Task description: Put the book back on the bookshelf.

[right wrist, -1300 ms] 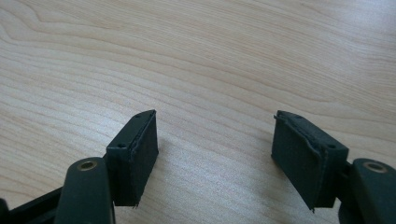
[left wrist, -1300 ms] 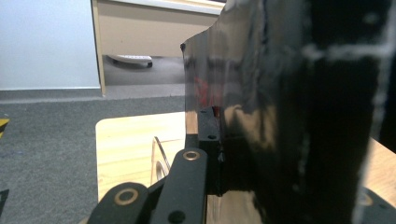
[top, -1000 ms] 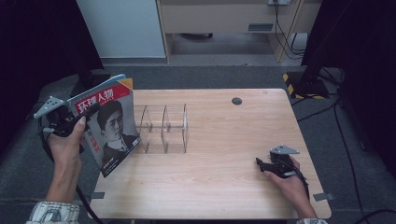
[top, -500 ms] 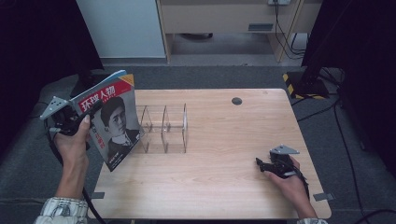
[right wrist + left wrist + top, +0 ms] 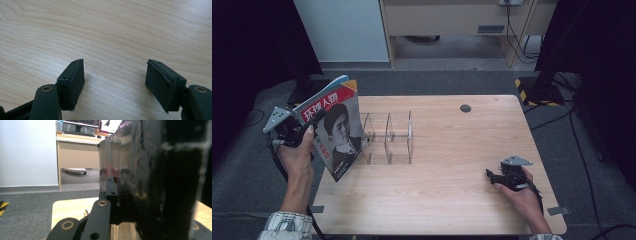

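The magazine is clamped by the left gripper at 1 edge, held tilted just left of the clear divider rack. The right gripper rests open-jawed on the table. Risk noted: the pages may sag and catch a divider, so the unsteadied rack could be pushed.

Black gripper pads (brass-ringed screws), plaid sleeve.

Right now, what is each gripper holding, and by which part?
The left gripper clamps the magazine at its left edge, held upright. The right gripper is open, holding nothing.
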`<state>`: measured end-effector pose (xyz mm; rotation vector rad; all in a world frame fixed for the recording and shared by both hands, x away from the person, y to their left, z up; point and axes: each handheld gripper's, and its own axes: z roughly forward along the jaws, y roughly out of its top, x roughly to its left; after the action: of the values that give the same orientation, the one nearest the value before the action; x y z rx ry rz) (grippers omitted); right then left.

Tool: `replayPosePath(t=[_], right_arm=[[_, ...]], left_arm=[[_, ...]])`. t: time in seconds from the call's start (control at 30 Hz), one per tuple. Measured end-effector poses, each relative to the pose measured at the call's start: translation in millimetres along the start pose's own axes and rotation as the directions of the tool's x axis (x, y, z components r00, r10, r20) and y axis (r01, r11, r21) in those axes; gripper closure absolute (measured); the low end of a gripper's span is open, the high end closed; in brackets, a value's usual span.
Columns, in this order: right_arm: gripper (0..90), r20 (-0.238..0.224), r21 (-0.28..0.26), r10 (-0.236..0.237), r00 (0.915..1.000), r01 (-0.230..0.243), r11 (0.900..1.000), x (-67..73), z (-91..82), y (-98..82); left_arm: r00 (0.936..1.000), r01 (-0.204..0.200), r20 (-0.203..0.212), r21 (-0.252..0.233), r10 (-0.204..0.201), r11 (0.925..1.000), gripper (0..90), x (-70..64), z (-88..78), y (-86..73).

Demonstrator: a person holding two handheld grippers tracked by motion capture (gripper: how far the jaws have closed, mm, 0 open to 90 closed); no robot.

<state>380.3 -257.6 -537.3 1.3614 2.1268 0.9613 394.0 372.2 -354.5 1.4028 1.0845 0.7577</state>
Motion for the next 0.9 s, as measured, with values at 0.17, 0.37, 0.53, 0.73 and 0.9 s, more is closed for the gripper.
replayPosePath(t=[0.17,0.37,0.53,0.73,0.9], right_arm=[[31.6,0.000,-0.001,-0.001,1.0000,0.001,1.000,-0.1,0.0,0.0],[31.6,0.003,-0.004,0.004,1.0000,-0.004,1.000,0.8,-0.1,-0.4],[31.6,0.000,0.000,0.004,1.0000,-0.004,1.000,0.9,-0.5,-0.5],[31.6,0.000,0.001,0.006,1.0000,-0.006,1.000,1.2,-0.9,-0.6],[31.6,0.000,0.001,0.003,1.0000,-0.003,1.000,1.2,-1.2,-0.9]], left_arm=[[0.9999,-0.014,-0.004,-0.014,0.014,0.9998,86.4,-2.2,2.1,-1.4],[0.9997,-0.024,-0.008,-0.027,0.024,0.9993,86.3,-2.6,3.9,-4.0],[0.9995,-0.032,-0.007,-0.027,0.032,0.9991,86.3,-2.3,5.4,-7.4],[0.9991,-0.042,-0.009,-0.034,0.042,0.9985,86.3,-3.7,6.9,-10.7],[0.9983,-0.057,-0.012,-0.039,0.057,0.9976,86.3,-5.9,8.5,-12.3]])
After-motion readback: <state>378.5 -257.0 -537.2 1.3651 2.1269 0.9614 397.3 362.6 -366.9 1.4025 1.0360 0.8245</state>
